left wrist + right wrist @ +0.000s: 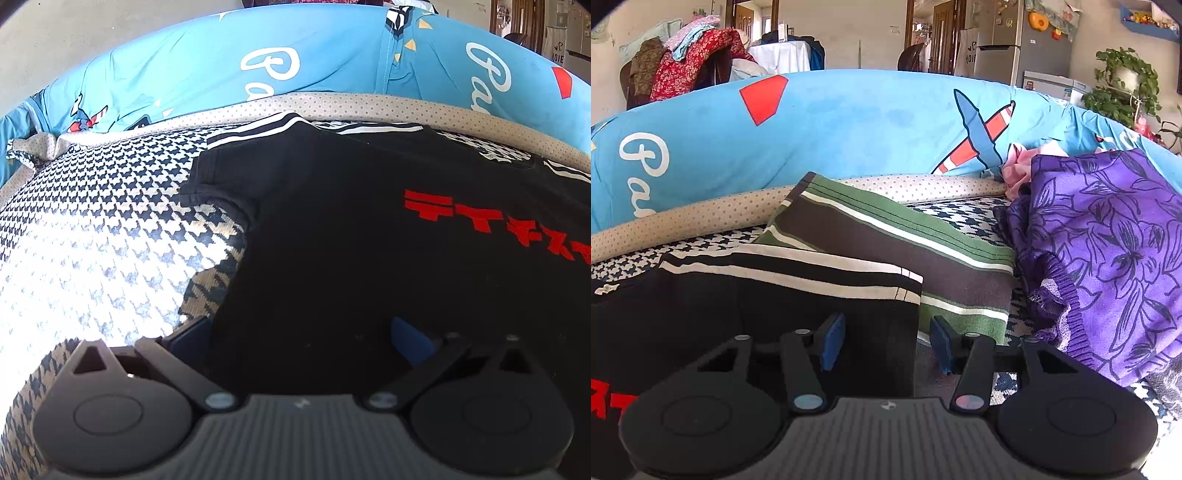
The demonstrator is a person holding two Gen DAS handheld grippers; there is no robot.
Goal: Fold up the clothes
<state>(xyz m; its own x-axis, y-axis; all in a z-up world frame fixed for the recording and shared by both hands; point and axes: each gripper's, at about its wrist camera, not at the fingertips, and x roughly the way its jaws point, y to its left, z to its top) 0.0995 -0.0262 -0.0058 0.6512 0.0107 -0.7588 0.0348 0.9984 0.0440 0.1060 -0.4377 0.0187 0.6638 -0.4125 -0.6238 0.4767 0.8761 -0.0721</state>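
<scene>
Black T-shirt (369,229) with red lettering lies spread flat on the houndstooth cover (103,229), and we see it from both wrist cameras. Starting at the left, our left gripper (301,336) sits low over the shirt's body with its blue pads far apart; one pad is at the shirt's left edge and the other is over dark cloth, and no fabric is pinched between them. Moving right, our right gripper (886,341) has its jaws partly apart, straddling the shirt's right edge, where the striped sleeve (790,273) lies flat; its pads do not press the cloth. Just beyond that sleeve lies a folded green striped garment (886,240). Further right a purple floral garment (1108,240) is heaped. Behind everything runs a blue printed bolster (849,122).
</scene>
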